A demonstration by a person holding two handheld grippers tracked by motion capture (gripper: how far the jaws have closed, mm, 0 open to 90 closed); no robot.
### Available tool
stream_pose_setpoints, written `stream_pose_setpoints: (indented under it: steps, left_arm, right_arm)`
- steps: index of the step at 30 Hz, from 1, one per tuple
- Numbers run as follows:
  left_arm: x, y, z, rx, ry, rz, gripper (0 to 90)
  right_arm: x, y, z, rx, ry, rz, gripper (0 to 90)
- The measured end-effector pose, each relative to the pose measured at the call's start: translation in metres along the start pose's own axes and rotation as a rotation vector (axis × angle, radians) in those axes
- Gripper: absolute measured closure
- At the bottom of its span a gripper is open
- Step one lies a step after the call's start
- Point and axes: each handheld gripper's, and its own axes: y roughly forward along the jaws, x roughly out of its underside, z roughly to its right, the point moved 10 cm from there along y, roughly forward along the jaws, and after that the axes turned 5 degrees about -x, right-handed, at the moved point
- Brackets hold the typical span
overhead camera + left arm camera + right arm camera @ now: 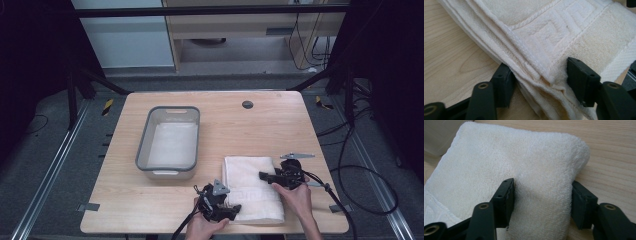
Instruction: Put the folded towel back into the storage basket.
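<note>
A folded white towel (250, 172) lies flat near the table's front edge, right of centre. My left gripper (234, 209) is at its near left corner. In the left gripper view the towel's layered hem (544, 32) runs between the jaws, and the left gripper (539, 80) stands open astride it. My right gripper (264, 176) reaches in from the towel's right side. In the right gripper view the rounded fold of the towel (511, 157) sits between the wide jaws of the right gripper (542, 195), one jaw on top of the cloth, the other beside its edge.
A grey-rimmed translucent bin (142, 145) stands left of the towel, with something pale lying flat inside; its corner (436, 135) shows in the right gripper view. A round cable port (247, 104) is at the table's back. Cables (350, 170) trail off the right edge.
</note>
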Motion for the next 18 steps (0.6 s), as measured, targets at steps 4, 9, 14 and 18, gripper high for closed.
stream_pose_setpoints:
  steps: [4, 9, 14, 18]
  left_arm:
    - [0.0, -0.001, 0.0, 0.028, -0.023, -0.003, 49.6]
    - [0.0, -0.002, -0.001, 0.048, -0.038, 0.011, 60.1]
    - [-0.002, -0.005, 0.001, 0.049, -0.03, 0.033, 67.6]
    - [-0.004, -0.009, 0.002, 0.06, -0.029, 0.052, 69.2]
  right_arm:
    - [-0.001, -0.001, -0.003, 0.008, -0.022, 0.001, 52.8]
    - [-0.002, -0.003, -0.005, 0.003, -0.02, 0.0, 58.0]
    - [-0.005, -0.007, -0.007, -0.007, -0.036, 0.006, 65.3]
    - [-0.008, -0.013, -0.01, -0.016, -0.043, 0.02, 66.9]
